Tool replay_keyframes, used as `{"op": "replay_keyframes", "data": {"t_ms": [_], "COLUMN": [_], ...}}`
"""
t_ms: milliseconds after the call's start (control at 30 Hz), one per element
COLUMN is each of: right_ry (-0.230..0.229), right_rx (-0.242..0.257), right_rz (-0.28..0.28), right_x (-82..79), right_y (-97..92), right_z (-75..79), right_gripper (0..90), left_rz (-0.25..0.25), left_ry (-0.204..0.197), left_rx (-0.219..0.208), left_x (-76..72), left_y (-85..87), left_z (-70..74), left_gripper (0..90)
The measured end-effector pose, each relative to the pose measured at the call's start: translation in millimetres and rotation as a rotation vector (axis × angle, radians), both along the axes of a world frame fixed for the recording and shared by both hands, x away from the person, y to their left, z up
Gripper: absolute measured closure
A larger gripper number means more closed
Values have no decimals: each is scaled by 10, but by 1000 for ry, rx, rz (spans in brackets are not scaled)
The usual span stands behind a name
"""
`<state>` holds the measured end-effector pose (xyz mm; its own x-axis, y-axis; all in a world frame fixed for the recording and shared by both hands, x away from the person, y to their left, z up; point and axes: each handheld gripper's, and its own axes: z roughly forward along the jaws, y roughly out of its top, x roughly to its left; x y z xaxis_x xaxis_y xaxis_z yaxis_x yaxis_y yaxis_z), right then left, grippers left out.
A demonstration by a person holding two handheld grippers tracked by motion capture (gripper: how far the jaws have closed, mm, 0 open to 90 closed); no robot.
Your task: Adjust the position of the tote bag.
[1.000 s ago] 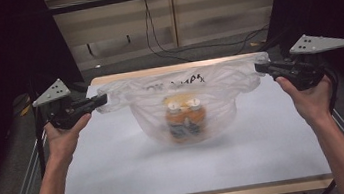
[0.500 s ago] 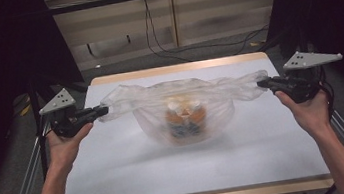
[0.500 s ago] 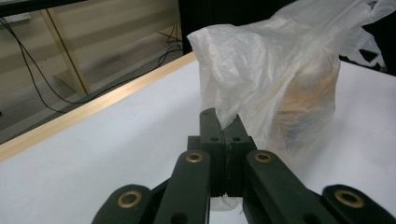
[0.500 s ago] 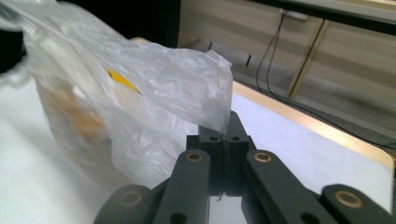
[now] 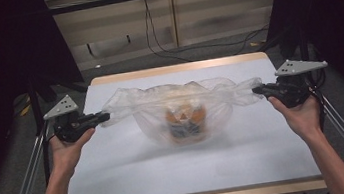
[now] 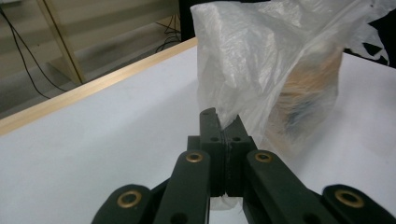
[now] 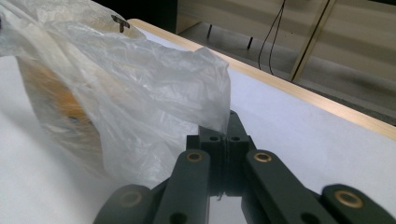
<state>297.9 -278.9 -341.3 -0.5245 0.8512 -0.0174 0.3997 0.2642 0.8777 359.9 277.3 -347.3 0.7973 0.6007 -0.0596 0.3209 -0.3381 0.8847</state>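
Left tool [image 5: 104,117] clamped on one end of the bag [image 5: 181,107], right tool [image 5: 258,90] clamped on the other, plastic stretched between them over mid-tabletop [image 5: 120,179]. An orange item [image 5: 183,120] sits inside, blurred, at the bag's sagging middle.

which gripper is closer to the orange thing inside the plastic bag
Left, slightly. The left gripper pinches the plastic bag left of the orange item; the right gripper pinches its opposite end, a bit farther.
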Motion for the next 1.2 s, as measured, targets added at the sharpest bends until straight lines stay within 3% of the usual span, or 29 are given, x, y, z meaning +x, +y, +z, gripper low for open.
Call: {"op": "replay_keyframes", "data": {"t_ms": [233, 333, 433, 600, 833, 867, 1067, 1100, 1133, 1200], "right_ry": [46, 86, 115, 158, 197, 220, 244, 250, 256, 254], "right_rx": [4, 20, 33, 13, -3, -13, -1, 6, 7, -6], "right_rz": [-28, -37, -29, -28, -10, -7, 9, 14, 15, 22], "right_x": [187, 270, 309, 371, 398, 408, 463, 484, 492, 511], "right_y": [7, -35, -46, 24, 95, 147, 220, 242, 256, 277], "right_z": [-195, -412, -544, -732, -929, -998, -1159, -1203, -1215, -1239], "right_gripper": [895, 896, 896, 896, 896, 896, 896, 896, 896, 896], "left_rz": [4, 0, 1, 5, 4, -1, -17, -26, -27, -31], "left_ry": [51, 86, 103, 131, 168, 167, 185, 183, 181, 187], "left_rx": [-21, -37, -34, 36, 22, 41, 75, 115, 126, 124], "left_x": [152, 199, 217, 252, 252, 253, 268, 282, 285, 289], "left_y": [-68, -52, -59, -160, -210, -259, -395, -452, -464, -482], "left_z": [-240, -421, -501, -667, -852, -905, -1021, -1049, -1051, -1065], "left_gripper": [898, 899, 899, 899, 899, 899, 899, 899, 899, 898]}}
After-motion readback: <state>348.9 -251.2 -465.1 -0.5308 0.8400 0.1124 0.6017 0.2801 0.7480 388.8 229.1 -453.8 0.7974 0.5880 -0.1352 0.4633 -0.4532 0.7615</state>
